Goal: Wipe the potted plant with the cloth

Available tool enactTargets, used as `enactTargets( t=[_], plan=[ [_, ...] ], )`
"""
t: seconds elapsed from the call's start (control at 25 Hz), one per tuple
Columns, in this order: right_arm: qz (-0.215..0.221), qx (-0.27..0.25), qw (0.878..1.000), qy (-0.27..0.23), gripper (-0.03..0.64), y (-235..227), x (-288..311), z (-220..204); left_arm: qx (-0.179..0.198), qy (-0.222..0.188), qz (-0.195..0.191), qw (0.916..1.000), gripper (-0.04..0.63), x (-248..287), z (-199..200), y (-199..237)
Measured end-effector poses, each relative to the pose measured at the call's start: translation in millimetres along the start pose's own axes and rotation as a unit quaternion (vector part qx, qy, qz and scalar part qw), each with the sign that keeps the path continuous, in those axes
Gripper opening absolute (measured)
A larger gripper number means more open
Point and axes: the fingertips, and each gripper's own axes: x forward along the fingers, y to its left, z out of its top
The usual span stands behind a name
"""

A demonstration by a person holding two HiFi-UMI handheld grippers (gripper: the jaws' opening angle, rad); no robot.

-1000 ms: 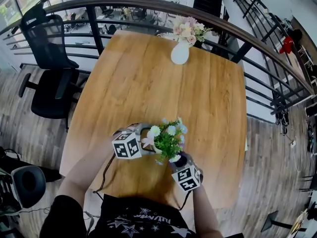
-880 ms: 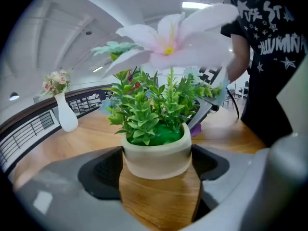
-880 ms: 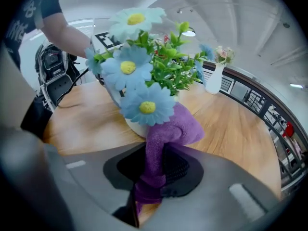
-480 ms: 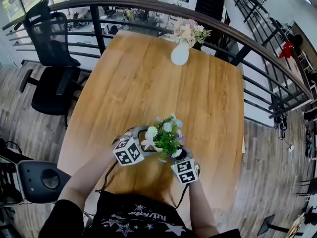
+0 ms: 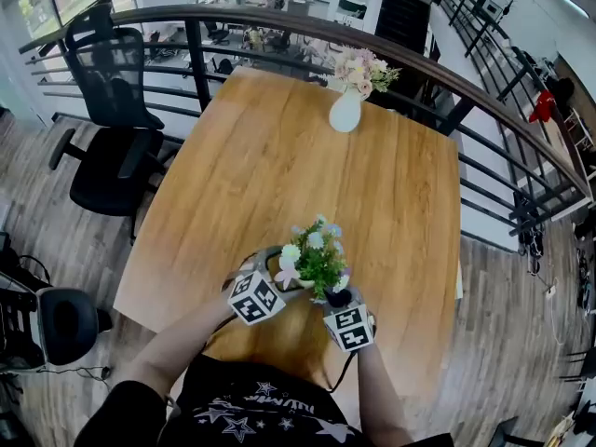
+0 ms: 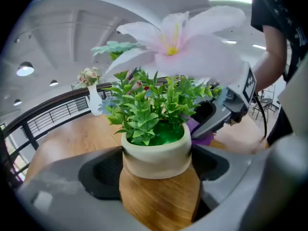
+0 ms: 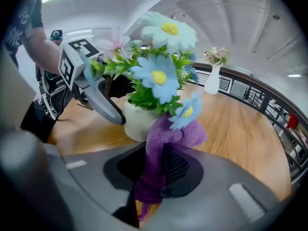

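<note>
L hand-held gripper (image 6: 156, 172) clamped on potted plant (image 5: 317, 261). R hand-held gripper (image 7: 154, 172) pinching purple cloth (image 7: 166, 134) against it. Vase (image 5: 345, 112) well apart on tabletop (image 5: 279, 156).

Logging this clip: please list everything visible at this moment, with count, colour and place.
table: one, brown wood, centre.
potted plant: one, cream pot, green leaves, white, blue and pink flowers, near edge of the table, between the grippers.
cloth: one, purple, pressed against the pot's side.
vase: one, white with pink flowers, far edge of the table.
office chair: one, black, on the floor left of the table.
second chair: one, black, bottom left, partly cut off.
railing: one, dark, curving behind the table.
left gripper: grey, jaws closed on the pot.
right gripper: grey, jaws closed on the cloth.
</note>
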Motion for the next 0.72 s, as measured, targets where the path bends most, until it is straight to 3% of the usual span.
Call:
enactTargets(
  t=[0.4, 0.72],
  plan=[
    [0.023, -0.016, 1.000, 0.009, 0.086, 23.9, -8.2, -1.9, -0.071, 0.004, 0.098, 0.9926, 0.465, -1.6, 1.3, -9.3],
    [0.043, -0.031, 0.999, 0.011, 0.086, 47.8, -17.7, 0.9, -0.083, 0.003, 0.121, 0.9891, 0.465, -3.5, 3.6, -14.9]
  ],
)
